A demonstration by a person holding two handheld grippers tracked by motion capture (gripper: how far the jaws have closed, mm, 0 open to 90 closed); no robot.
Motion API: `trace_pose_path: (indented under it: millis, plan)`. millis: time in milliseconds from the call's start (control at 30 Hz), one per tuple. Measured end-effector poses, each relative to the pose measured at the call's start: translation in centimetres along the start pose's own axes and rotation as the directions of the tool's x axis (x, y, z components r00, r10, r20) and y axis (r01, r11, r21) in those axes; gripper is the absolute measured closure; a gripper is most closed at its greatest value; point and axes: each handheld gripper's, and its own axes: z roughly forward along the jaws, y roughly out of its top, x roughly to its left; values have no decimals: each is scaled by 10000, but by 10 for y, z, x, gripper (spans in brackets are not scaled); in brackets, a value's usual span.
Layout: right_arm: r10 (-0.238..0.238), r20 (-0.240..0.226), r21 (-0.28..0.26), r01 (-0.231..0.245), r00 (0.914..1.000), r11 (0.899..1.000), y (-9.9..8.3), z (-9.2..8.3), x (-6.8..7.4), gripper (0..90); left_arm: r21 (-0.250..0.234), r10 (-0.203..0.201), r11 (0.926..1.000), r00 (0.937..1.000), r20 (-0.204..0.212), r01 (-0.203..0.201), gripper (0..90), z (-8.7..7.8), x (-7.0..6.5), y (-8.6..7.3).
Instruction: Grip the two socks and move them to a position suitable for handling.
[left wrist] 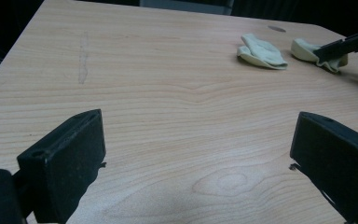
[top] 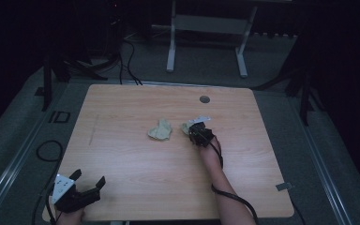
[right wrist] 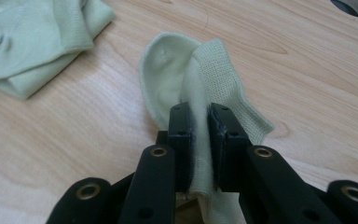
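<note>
Two pale green socks on the table [top: 122, 154]. Right tongs [right wrist: 199, 116] pinch one sock [right wrist: 177, 74]; the other sock [right wrist: 32, 42] lies just beside. Left tongs [left wrist: 196, 140] gape wide, empty.

My high view looks forward and down over the whole table [top: 136, 183] from afar. Each gripper camera sits close behind its own jaws, and both share the two pale socks [left wrist: 262, 52] ahead of them.

Wooden table [top: 136, 178] carries two pale, seemingly green socks [top: 161, 130].
</note>
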Motion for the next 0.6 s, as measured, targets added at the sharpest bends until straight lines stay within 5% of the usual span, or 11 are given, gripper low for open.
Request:
trace_pose_path:
  millis: [600]
  plan:
    - [-1258,-1295,-781,1163,9836,9901,-14,-77,20,797,60,87,9999,9998,-168,-86,34,-3,2,-1]
